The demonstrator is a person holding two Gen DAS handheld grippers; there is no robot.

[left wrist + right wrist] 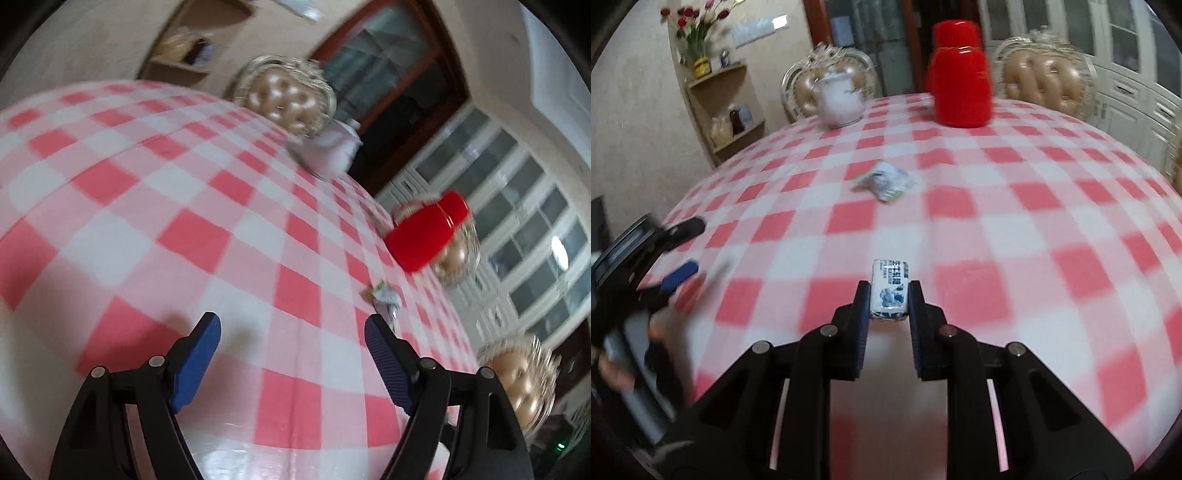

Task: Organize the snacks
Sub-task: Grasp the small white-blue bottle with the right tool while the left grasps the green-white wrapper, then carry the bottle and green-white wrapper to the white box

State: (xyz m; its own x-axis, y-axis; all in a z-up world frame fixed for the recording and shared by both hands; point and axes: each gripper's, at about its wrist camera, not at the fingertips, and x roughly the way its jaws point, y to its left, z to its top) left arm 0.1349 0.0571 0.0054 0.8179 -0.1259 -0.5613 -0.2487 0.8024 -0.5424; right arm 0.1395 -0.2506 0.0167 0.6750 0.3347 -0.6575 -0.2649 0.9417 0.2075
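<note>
My right gripper (889, 297) is shut on a small white and blue wrapped snack (890, 291), held above the red and white checked tablecloth (997, 192). Farther off, near the table's middle, lies a crumpled white and green snack packet (886, 181). In the left wrist view that packet (386, 297) lies just beyond the right fingertip of my left gripper (291, 326), which stands open over the cloth with nothing between its blue pads. The left gripper (679, 254) also shows, blurred, at the left edge of the right wrist view, with a hand behind it.
A red lidded canister (960, 74) and a white sugar bowl (840, 99) stand at the table's far side. In the left wrist view the red canister (424, 230) sits at the right. Padded chairs (1045, 74) ring the table; a corner shelf (731, 110) stands by the wall.
</note>
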